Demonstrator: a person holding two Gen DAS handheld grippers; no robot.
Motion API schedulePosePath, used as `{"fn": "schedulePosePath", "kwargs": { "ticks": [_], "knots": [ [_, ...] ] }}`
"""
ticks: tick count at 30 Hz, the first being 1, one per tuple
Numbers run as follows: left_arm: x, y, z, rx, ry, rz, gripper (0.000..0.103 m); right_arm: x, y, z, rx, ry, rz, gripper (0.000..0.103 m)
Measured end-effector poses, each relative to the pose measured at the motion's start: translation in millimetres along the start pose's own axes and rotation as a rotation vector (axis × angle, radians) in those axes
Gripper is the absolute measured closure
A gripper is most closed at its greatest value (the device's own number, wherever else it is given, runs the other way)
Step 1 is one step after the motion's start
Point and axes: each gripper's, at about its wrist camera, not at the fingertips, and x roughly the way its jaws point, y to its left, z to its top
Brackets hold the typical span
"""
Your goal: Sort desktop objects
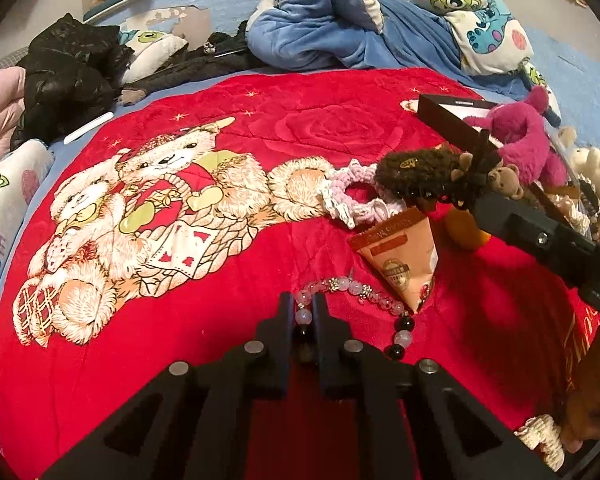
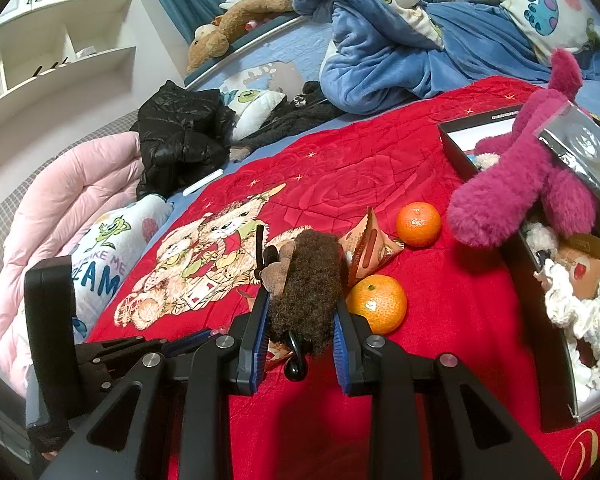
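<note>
Left tongs (image 1: pixel 303 300) pinch the bead bracelet (image 1: pixel 356 290) lying on the red blanket (image 1: pixel 220 360).

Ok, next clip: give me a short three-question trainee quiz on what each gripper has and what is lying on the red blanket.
1. True or false: the left gripper is shut on the bead bracelet.
2. What does the right gripper hold? A) a tangerine B) the brown fuzzy hair clip C) the orange snack packet
3. How many tangerines lie on the red blanket in the right wrist view?

Key:
1. True, beads sit pinched between its fingers.
2. B.
3. Two: the near tangerine beside the right gripper, the far tangerine beyond the packet.
</note>
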Motion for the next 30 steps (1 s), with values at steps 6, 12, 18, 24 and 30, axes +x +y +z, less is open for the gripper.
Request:
{"fn": "schedulePosePath", "kwargs": {
  "ticks": [6,12,18,24,30],
  "knots": [
    [-13,1,3,-0.019,-0.063,0.028,0.094,-12,3,3,-0.004,-0.068,-0.035,0.078],
    [-30,9,7,-0.074,-0.148,0.025,0.094,-12,6,5,-0.013,-0.075,-0.028,0.078],
    [-46,9,9,-0.078,-0.214,-0.016,0.094,-12,16,4,-0.042,-0.072,-0.001,0.078],
    [-57,2,8,-0.080,-0.253,-0.027,0.094,-19,20,4,-0.054,-0.104,0.023,0.078],
    [-61,-2,10,-0.075,-0.263,-0.017,0.094,-24,25,7,-0.066,-0.122,0.034,0.078]
  ]
}}
